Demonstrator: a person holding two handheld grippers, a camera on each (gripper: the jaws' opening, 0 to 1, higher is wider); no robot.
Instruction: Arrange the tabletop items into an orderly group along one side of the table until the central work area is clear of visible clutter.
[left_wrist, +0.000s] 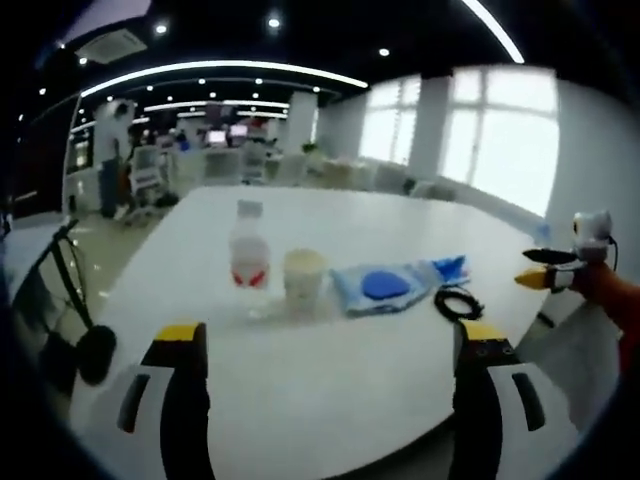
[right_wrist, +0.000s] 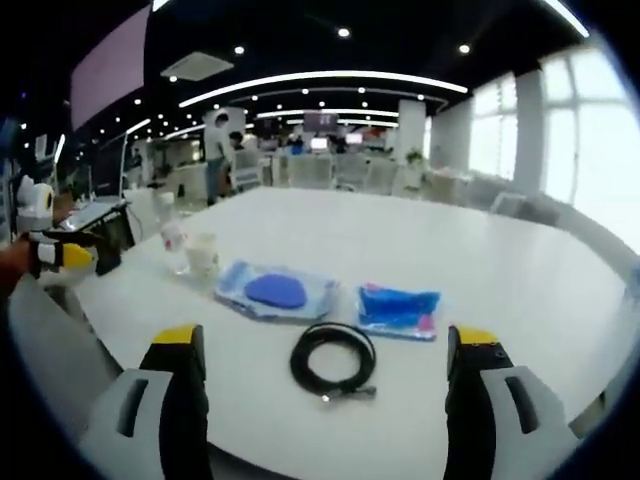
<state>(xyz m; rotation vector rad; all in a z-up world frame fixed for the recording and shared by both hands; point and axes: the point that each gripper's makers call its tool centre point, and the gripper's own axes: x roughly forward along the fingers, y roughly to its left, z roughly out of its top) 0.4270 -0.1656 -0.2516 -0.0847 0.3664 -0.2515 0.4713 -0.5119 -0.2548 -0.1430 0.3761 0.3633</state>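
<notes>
On the white table (left_wrist: 330, 390) stand a clear plastic bottle (left_wrist: 248, 262) with a red label and a pale paper cup (left_wrist: 304, 283), side by side. Right of them lie a clear bag holding a blue round thing (left_wrist: 385, 286), a small blue packet (left_wrist: 452, 267) and a coiled black cable (left_wrist: 458, 304). My left gripper (left_wrist: 325, 350) is open, short of the bottle and cup. My right gripper (right_wrist: 325, 355) is open just before the black cable (right_wrist: 333, 362); behind it lie the bag (right_wrist: 277, 291) and the blue packet (right_wrist: 398, 308), with cup (right_wrist: 203, 254) and bottle (right_wrist: 174, 246) at the left.
The right gripper (left_wrist: 548, 270) comes in at the left gripper view's right edge, the left gripper (right_wrist: 60, 258) at the right gripper view's left edge. A black chair (left_wrist: 70, 300) stands by the table's left side. Desks and a person (left_wrist: 112, 155) are far behind.
</notes>
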